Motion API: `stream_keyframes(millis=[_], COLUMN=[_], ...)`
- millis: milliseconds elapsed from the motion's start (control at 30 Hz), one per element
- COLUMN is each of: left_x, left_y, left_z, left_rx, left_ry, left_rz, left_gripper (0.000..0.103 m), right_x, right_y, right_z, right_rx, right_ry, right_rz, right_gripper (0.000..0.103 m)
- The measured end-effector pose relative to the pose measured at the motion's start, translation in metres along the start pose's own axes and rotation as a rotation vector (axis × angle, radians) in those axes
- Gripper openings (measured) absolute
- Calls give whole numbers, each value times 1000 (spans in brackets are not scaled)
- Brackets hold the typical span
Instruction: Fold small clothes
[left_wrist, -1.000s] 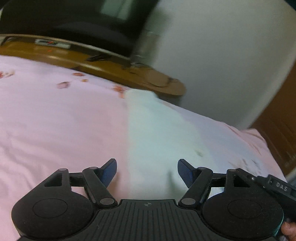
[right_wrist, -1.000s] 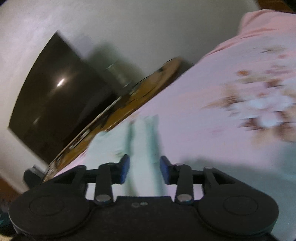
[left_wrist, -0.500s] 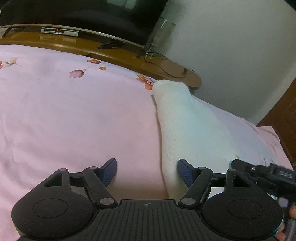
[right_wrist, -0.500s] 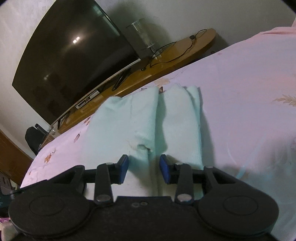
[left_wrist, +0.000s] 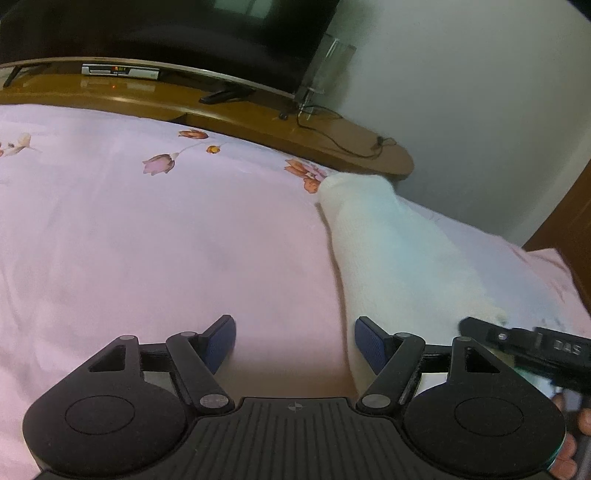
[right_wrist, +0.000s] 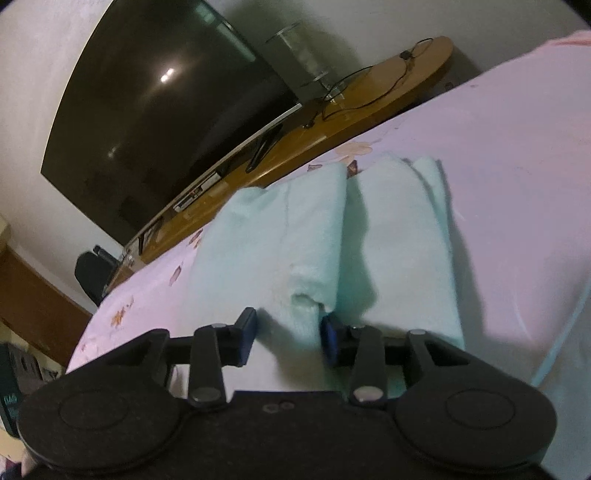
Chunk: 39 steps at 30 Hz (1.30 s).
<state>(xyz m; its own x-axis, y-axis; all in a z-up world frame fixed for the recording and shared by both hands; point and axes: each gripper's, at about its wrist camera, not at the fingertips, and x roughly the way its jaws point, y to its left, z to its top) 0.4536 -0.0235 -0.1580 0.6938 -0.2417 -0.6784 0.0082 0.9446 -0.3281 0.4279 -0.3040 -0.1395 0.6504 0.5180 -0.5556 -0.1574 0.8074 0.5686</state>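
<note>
Over a bed spread with a pink flowered sheet (left_wrist: 140, 236), both grippers point forward and downward toward a dark television (right_wrist: 162, 110) on a long wooden stand (left_wrist: 258, 122) against a pale wall. Left gripper (left_wrist: 294, 341) hovers with jaws wide apart and nothing between them, the pale mint garment (left_wrist: 391, 251) lying just right of its right finger. Right gripper (right_wrist: 288, 338), whose jaws have just been closing, has a raised fold of the garment (right_wrist: 306, 236) between its blue pads (right_wrist: 246, 332), which appear to pinch it.
</note>
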Motion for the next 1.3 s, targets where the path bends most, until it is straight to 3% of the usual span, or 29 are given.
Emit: stream_keyframes(millis=[133, 300, 367, 433, 500, 667, 733, 833, 967, 1100, 1167, 1300], left_x=[-3, 4, 13, 16, 15, 14, 14, 12, 9, 13, 11, -10], left_y=[-11, -32, -41, -41, -40, -37, -38, -40, -43, -53, -52, -55], left_z=[6, 7, 4, 2, 2, 2, 2, 3, 4, 0, 2, 13], left_rx=[21, 61, 92, 72, 73, 82, 83, 83, 84, 137, 133, 136], left_ry=[-14, 2, 40, 39, 40, 45, 48, 53, 55, 54, 57, -34], left_rz=[-11, -56, -36, -37, -42, -43, -40, -43, -73, -35, -32, -38], left_gripper=[71, 71, 72, 72, 72, 72, 72, 72, 72, 72, 72, 72], right_x=[-16, -50, -55, -38, -38, -49, -44, -48, -58, -52, -53, -72], right_y=[25, 25, 13, -10, -26, -25, -26, -12, -18, -39, -44, -37], right_z=[-2, 0, -3, -7, -9, -8, -5, 2, 10, 3, 0, -1], right_rx=[-141, -123, -101, -48, 21, 34, 28, -81, -66, 19, 33, 4], right_ry=[-48, -131, -114, -31, -48, -131, -121, -134, -113, -29, -44, -107], right_rz=[-68, -88, -112, -168, -106, -111, -127, -161, -176, -162, -151, -181], right_gripper=[15, 15, 15, 16, 16, 27, 20, 17, 16, 16, 16, 29])
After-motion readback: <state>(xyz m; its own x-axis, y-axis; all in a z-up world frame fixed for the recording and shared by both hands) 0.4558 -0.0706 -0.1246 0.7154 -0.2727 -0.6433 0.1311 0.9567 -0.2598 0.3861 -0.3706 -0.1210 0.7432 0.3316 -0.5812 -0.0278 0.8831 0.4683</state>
